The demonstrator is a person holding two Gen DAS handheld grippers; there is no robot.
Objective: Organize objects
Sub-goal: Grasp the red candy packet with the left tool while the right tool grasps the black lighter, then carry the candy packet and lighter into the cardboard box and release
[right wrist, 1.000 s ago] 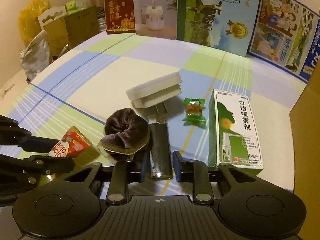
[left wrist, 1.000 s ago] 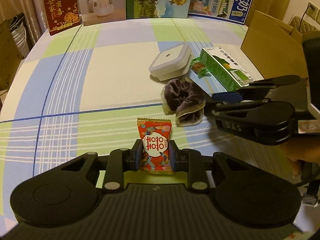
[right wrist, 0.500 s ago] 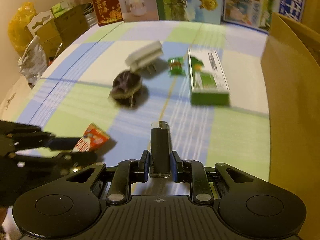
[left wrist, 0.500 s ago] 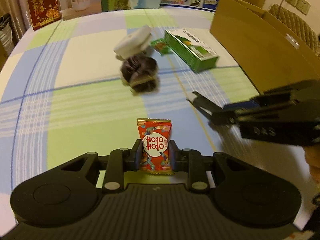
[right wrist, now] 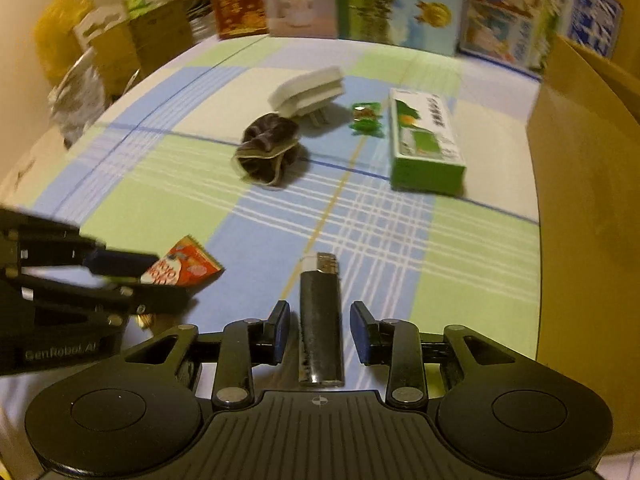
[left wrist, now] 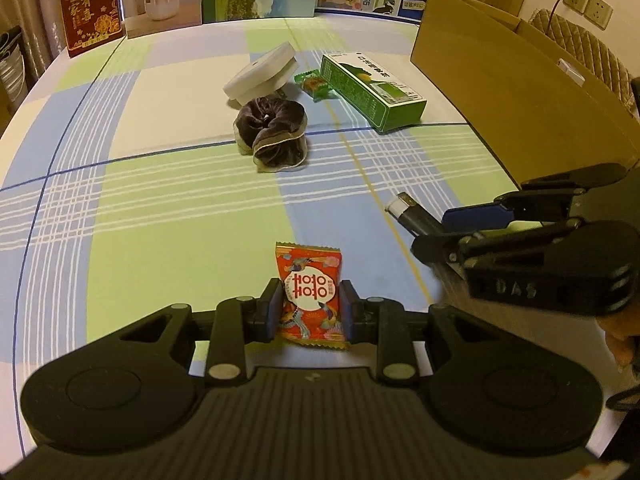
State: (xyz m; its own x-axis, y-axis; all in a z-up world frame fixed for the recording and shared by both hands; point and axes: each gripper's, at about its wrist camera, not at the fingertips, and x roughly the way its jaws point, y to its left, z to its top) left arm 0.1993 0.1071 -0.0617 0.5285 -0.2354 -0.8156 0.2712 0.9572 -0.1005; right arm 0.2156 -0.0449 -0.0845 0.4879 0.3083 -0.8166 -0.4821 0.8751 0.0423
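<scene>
Checked cloth in pale green, blue and cream covers the table point(left wrist: 168, 184), with printed cartons standing along its far edge and a tall cardboard box point(left wrist: 500, 80) rising at the right side.

In the left wrist view, the left gripper point(left wrist: 310, 307) is clamped on a red candy packet point(left wrist: 309, 294), both pads pressed against the packet's sides so it stands upright between them. The right wrist view shows that same packet point(right wrist: 184, 269) sticking out from the left gripper's fingers at the left of the frame.

The right gripper point(right wrist: 320, 332) has its jaws spread, with a clear gap on either side of a dark lighter point(right wrist: 321, 324) that lies lengthwise between them, its metal head pointing away from the camera. From the left wrist view the lighter point(left wrist: 412, 214) juts from the right gripper toward the middle of the table; whether it rests on the cloth cannot be told.

Farther back lie the remaining items: a dark velvet scrunchie point(left wrist: 272, 130), a white plug adapter point(left wrist: 262, 74) just behind it, a green-wrapped candy point(left wrist: 314, 85) beside the adapter, and a green oral spray box point(left wrist: 370, 88) next to the candy, near the cardboard box.
</scene>
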